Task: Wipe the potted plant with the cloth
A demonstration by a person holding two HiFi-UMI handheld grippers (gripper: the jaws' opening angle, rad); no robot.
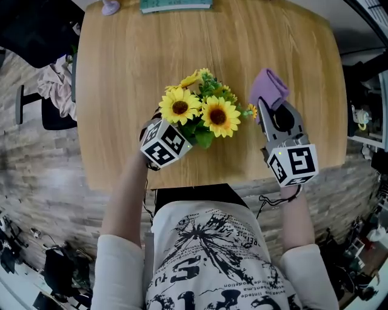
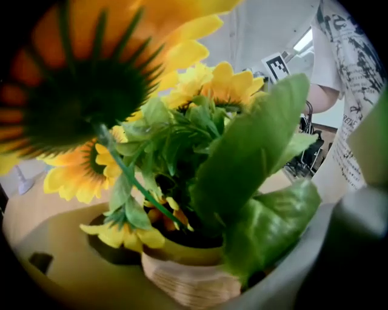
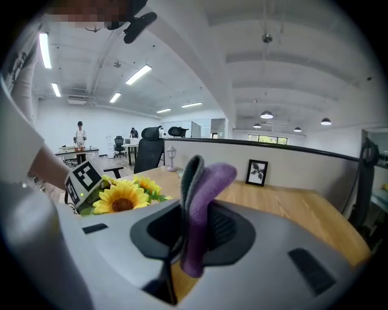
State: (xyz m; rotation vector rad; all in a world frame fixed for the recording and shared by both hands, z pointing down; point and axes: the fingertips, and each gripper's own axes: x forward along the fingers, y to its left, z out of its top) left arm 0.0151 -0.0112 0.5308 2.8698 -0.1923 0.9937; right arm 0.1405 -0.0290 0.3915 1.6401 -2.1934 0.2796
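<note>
A potted plant with yellow sunflowers (image 1: 203, 112) and green leaves stands mid-table on the wooden table (image 1: 133, 72). My left gripper (image 2: 189, 289) is low at the plant's near-left side, and its marker cube (image 1: 162, 145) shows beside the blooms. Its jaws sit against both sides of the woven pot (image 2: 191, 281); in the head view leaves hide the fingertips. Right of the plant and clear of the flowers, my right gripper (image 1: 268, 108) is shut on a folded purple cloth (image 1: 270, 88). That cloth (image 3: 203, 200) sticks up between the jaws.
A teal book (image 1: 176, 5) and a small lavender lamp (image 1: 110, 7) lie at the table's far edge. A framed picture (image 3: 257, 172) stands by the partition. An office chair (image 1: 42, 103) is left of the table. The table's near edge runs just below both grippers.
</note>
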